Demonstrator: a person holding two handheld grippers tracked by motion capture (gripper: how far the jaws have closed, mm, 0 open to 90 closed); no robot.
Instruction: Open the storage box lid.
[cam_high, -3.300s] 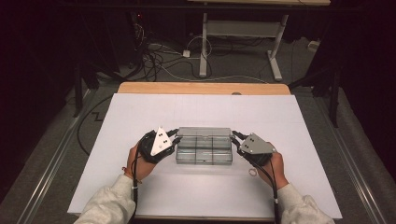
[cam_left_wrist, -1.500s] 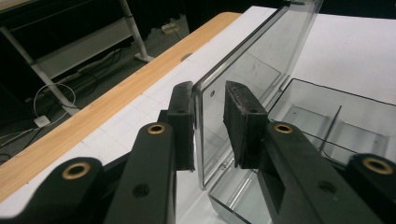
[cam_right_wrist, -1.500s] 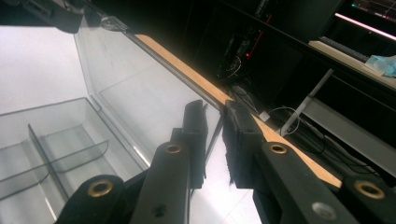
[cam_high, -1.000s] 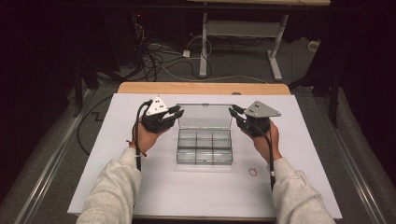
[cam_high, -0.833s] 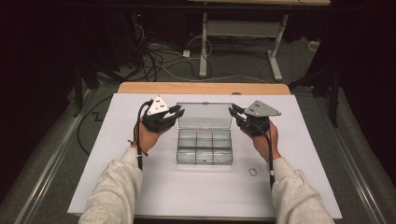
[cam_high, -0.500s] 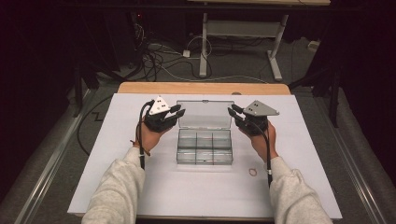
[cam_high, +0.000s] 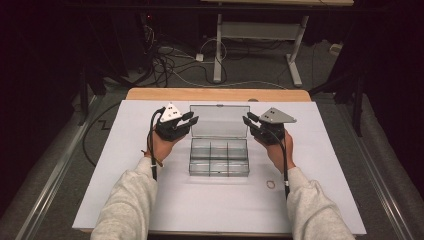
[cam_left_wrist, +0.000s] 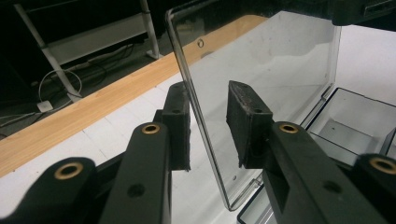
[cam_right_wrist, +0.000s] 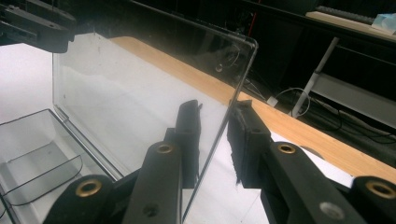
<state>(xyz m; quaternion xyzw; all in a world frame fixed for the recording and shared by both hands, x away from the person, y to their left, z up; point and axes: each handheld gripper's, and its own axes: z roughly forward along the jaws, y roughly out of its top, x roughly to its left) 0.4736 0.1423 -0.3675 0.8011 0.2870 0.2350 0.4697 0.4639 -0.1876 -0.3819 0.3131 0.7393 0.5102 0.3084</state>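
A clear plastic compartment box (cam_high: 219, 159) sits mid-table with its lid (cam_high: 219, 120) standing upright. My left gripper (cam_high: 190, 119) is at the lid's left edge and my right gripper (cam_high: 246, 120) at its right edge. In the left gripper view the lid (cam_left_wrist: 261, 60) runs between the jaws of the left gripper (cam_left_wrist: 210, 126), close to one pad, with a gap to the other. In the right gripper view the lid (cam_right_wrist: 140, 93) lies between the jaws of the right gripper (cam_right_wrist: 217, 135), which have just been opening and do not pinch it.
The white mat (cam_high: 100, 190) covers the wooden table (cam_high: 150, 94). A small ring (cam_high: 270, 184) lies on the mat right of the box. Cables and a desk frame (cam_high: 260, 35) are on the floor beyond the far edge.
The lid, flat on the box in the oldest frame, now stands upright, and both hands have moved toward the far side. Over the last second the hands hold still and the jaws spread slightly.
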